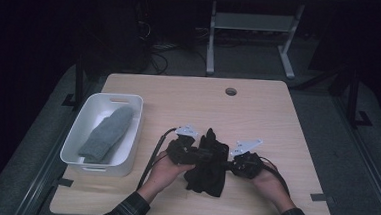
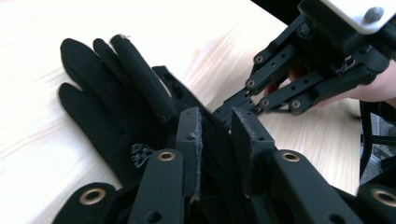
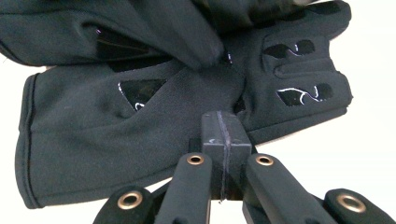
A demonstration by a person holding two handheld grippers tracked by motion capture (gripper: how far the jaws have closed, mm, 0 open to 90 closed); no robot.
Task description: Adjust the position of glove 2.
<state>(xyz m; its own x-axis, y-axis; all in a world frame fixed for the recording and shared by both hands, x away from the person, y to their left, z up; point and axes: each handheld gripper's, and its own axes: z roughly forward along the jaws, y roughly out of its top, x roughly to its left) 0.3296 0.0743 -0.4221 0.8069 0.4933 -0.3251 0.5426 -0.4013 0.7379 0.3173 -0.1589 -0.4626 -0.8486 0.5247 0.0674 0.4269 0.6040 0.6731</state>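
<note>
Black gloves (image 1: pixel 206 164) lie in a heap on the wooden table (image 1: pixel 277 123), near its front edge. My left gripper (image 1: pixel 198 156) reaches into the heap from the left. In the left gripper view its pads (image 2: pixel 189 140) stand apart over dark glove fabric (image 2: pixel 107 107) without pressing on it. My right gripper (image 1: pixel 228 165) comes in from the right. Its jaws are shut on a pinch of the black glove (image 3: pixel 116 140), and the fabric puckers toward the tip (image 3: pixel 223 133). The left gripper view shows that right gripper (image 2: pixel 220 115) nipping the glove's edge just ahead of my own jaws.
A white bin (image 1: pixel 136 131) stands at the table's left side with a grey knitted mitten (image 1: pixel 108 132) lying inside. A round cable hole (image 1: pixel 231 91) sits near the far edge. Beyond the table stands a white desk frame (image 1: pixel 211 38).
</note>
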